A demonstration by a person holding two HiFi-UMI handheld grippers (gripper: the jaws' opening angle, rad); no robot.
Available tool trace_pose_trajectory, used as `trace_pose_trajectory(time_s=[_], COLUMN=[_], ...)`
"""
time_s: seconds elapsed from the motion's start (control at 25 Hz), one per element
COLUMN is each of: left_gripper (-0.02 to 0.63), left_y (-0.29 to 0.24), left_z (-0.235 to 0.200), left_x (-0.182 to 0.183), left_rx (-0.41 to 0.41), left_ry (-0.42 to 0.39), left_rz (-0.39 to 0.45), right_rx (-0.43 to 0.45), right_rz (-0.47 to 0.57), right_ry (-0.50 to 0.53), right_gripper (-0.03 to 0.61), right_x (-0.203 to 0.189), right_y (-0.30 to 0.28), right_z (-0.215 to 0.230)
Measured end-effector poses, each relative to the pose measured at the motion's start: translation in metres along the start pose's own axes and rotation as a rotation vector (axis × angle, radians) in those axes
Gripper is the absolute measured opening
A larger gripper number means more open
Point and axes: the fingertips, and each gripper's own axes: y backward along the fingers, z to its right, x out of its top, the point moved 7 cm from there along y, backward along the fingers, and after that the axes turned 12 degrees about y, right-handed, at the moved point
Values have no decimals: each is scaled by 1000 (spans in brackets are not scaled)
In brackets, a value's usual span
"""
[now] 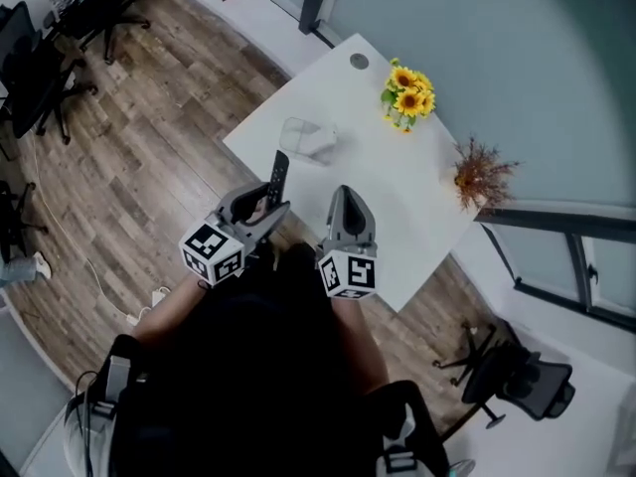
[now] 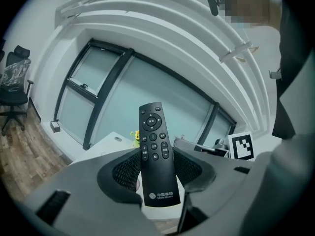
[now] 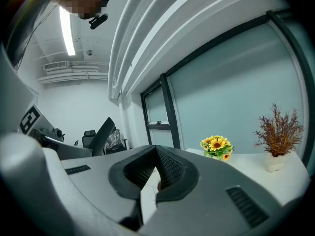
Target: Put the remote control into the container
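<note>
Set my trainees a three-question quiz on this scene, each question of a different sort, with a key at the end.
1. True or false: the remote control already lies inside the container on the table.
2. Fill in the missing word: the right gripper has its jaws ____, with nothing between them.
3. What does the left gripper hold between its jaws?
A. a cup
B. the remote control
C. nothing

Key: 1 false; 2 shut; 3 B.
</note>
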Motion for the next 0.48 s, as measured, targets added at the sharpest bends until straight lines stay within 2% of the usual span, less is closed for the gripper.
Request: trace_pose_trajectory(time_s=[0.36,0.48], left_gripper=[206,206], left_y=[-27,-42], left_z=[-22,-28], left_x=[2,1], left_rx=[27,30], left_ry=[8,63], left_rz=[-56,-85], right_rx=[6,32], right_rz=[-17,-38], right_ry=[-28,-47], right_gripper=[5,5], right_x=[-6,-12], right_y=[-20,-33], right_z=[17,24])
